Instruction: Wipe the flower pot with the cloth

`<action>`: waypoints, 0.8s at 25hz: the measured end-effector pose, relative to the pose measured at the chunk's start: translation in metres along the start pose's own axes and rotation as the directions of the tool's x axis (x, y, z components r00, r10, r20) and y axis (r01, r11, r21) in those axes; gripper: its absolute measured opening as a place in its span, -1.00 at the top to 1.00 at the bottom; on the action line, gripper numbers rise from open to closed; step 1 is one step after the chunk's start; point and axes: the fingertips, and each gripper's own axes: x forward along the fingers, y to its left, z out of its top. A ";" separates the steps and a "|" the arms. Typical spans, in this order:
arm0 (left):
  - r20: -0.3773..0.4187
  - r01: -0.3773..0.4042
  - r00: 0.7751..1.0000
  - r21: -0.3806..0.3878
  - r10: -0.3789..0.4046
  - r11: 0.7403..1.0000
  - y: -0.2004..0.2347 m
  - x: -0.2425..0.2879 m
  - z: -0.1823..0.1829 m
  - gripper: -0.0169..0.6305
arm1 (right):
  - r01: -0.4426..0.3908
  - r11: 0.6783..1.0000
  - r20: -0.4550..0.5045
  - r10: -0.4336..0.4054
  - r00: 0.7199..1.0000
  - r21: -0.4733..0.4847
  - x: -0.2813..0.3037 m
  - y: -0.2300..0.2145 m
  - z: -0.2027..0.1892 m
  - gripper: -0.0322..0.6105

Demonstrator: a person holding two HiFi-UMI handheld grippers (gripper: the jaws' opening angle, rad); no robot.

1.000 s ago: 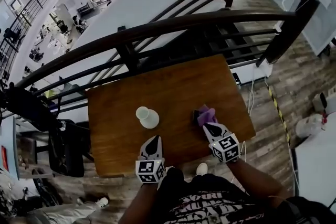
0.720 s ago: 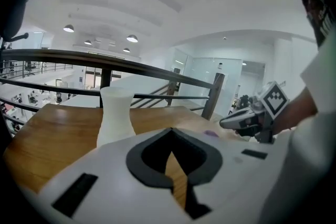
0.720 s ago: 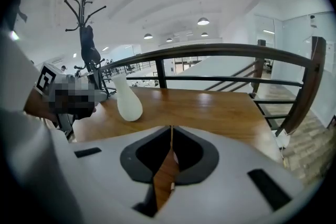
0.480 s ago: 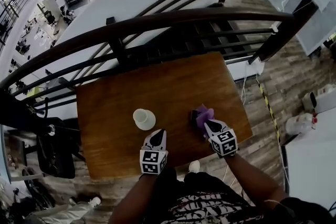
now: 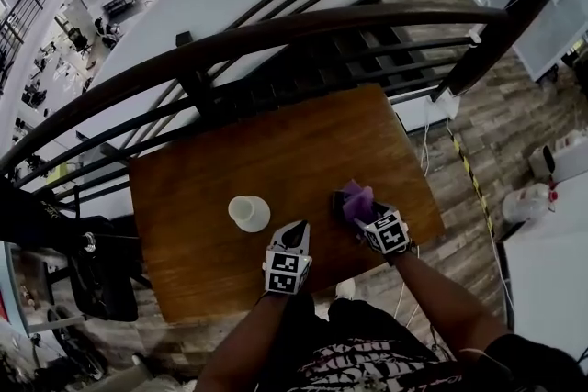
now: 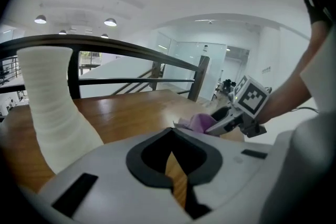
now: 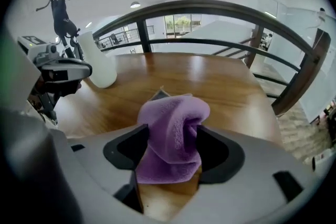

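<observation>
Opening now: the right gripper point(image 7: 172, 157) has its jaws spreading wide around the purple cloth point(image 7: 173, 120). The bunched cloth stands between the pads on the table point(image 5: 276, 142), and I read no squeeze on it yet. The left gripper point(image 5: 292, 239) has its jaws together with nothing between them, only wood showing through the slit.

Key relation: the flower pot point(image 5: 248, 213) sits off to the right gripper's left and a bit ahead, apart from the cloth, with bare tabletop between them. It is upright, long axis vertical, flaring toward the foot. The left gripper is clearly the nearer one; the pot is just ahead of it and to its left. My read is left steadies the pot and right brings the cloth across.

View differences:
- Right gripper view: shows the cloth inside the jaws and its folded-over top; the head view only gives a purple blob at the tips.
- Left gripper view: shows the ribbed pot wall close on its left and the right gripper on the cloth off to its right.
- Head view: the only one showing the pot-to-cloth gap and the railing point(image 5: 276, 32) past the table's far edge.
</observation>
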 end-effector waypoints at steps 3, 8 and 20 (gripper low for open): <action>-0.029 0.016 0.999 -0.017 -0.017 1.000 -0.007 0.012 -0.002 0.95 | 0.002 1.000 -0.029 -0.003 1.000 -0.026 0.010 -0.004 -0.005 0.07; -0.073 0.039 0.996 -0.038 -0.042 0.999 -0.019 0.035 -0.011 0.95 | -0.003 0.999 -0.053 0.001 0.999 -0.044 0.022 -0.007 -0.011 0.07; -0.092 0.048 0.994 -0.055 -0.053 0.997 -0.026 0.048 0.000 0.95 | -0.072 0.987 -0.121 0.055 0.991 -0.143 0.028 0.006 -0.010 0.66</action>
